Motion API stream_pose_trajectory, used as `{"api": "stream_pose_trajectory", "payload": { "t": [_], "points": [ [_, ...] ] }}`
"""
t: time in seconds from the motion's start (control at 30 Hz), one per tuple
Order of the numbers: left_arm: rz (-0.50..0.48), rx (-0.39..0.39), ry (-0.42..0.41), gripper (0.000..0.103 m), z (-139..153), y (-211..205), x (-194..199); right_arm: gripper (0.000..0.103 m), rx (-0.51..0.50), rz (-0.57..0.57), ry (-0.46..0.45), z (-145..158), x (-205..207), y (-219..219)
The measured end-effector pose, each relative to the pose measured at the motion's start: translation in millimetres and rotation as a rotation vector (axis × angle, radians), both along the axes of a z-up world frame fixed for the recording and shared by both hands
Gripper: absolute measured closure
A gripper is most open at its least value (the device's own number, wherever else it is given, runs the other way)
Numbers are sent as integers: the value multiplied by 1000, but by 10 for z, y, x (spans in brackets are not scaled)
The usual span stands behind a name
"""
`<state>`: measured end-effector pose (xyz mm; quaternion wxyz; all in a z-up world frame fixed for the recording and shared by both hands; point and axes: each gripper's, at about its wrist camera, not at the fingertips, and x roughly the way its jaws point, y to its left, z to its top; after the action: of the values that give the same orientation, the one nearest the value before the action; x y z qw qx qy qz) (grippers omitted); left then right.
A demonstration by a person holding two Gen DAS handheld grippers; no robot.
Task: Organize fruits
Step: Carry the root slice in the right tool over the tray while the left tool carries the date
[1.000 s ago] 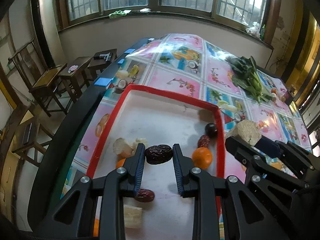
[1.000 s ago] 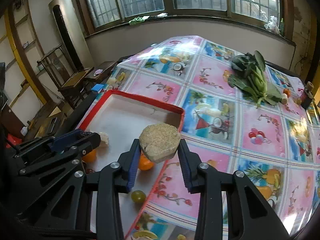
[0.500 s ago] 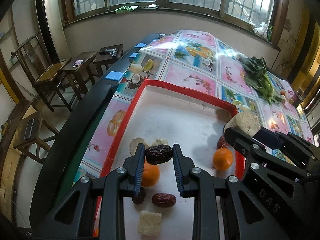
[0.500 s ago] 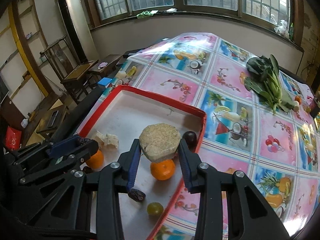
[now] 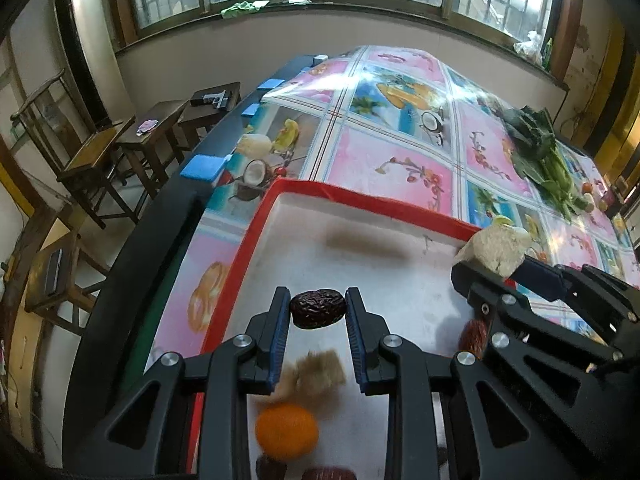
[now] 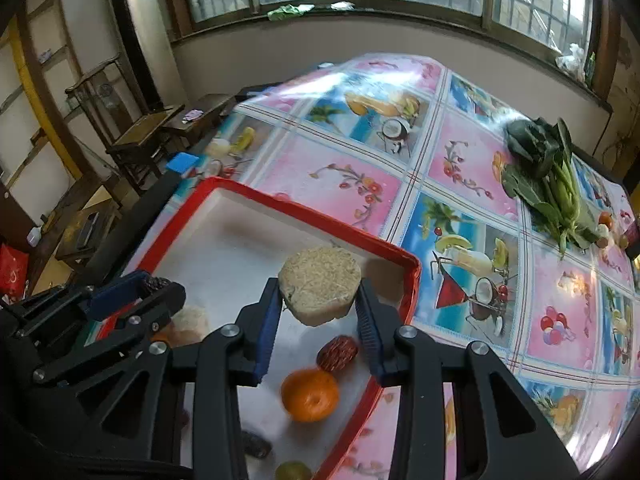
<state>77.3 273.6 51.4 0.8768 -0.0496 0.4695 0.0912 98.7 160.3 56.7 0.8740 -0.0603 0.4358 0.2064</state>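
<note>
Above a red-rimmed tray (image 5: 256,224), the left gripper (image 5: 318,312) clamps a dark date (image 5: 318,309). The right gripper (image 6: 318,302) grips a pale fruit slice (image 6: 318,284). At 6 o'clock below each, an orange (image 6: 310,394) lies in the tray.

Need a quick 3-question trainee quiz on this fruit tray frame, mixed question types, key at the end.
1. True or false: the left gripper is shut on a dried red date.
2. Multiple choice: the right gripper holds A) an orange, B) a pale round fibrous chunk, C) leafy greens.
3. Fill in: the leafy greens lie on the ___, outside the red-rimmed tray.

Key: 1 true; 2 B; 3 tablecloth.
</note>
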Motion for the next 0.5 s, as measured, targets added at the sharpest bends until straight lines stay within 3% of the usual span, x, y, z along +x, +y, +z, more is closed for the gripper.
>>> {"api": "stream_pose_trajectory", "payload": {
  "t": [0.5],
  "points": [
    [-1,8,32,76,-133,59,307,63,-15,-25,57,-251,366,16]
  ]
}}
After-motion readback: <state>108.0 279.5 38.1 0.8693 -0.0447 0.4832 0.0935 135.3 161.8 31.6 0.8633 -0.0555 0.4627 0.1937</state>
